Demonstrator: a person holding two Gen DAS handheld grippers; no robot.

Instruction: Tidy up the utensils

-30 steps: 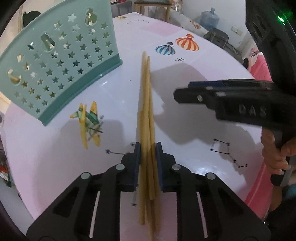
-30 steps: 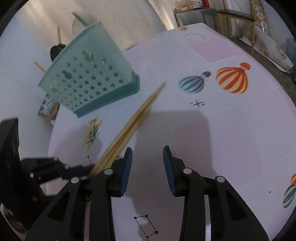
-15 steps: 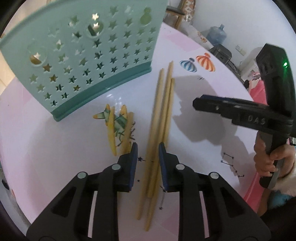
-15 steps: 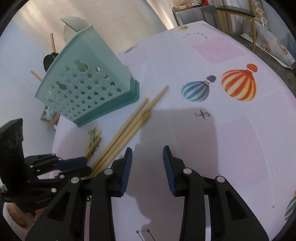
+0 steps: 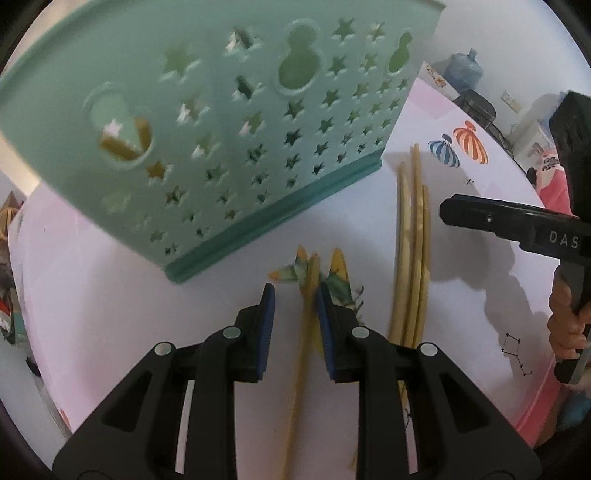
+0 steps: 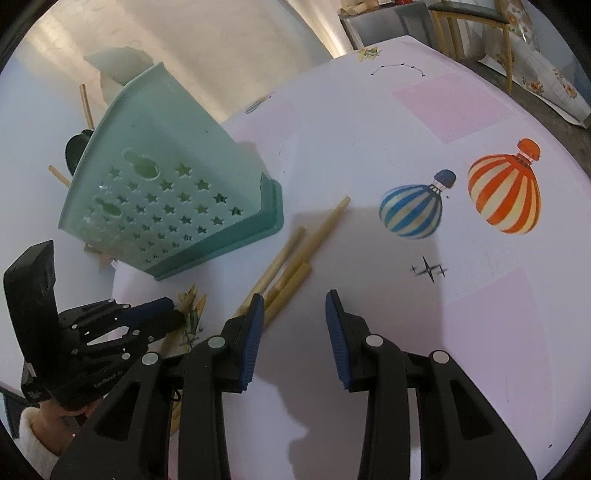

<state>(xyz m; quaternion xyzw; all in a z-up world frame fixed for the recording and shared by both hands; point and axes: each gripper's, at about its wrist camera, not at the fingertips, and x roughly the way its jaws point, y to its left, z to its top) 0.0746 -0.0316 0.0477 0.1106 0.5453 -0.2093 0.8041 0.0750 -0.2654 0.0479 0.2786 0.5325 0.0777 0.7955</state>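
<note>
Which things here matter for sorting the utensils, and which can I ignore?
Job:
chopsticks loose on the table
single chopstick between the left gripper jaws
teal holder

Ignore:
water jug
chair
balloon prints on the tablecloth

We counted four bamboo chopsticks (image 5: 413, 236) right of centre, one teal star-holed holder (image 5: 229, 122) in the upper left, two grippers, and two printed balloons (image 6: 502, 195) at the right.
</note>
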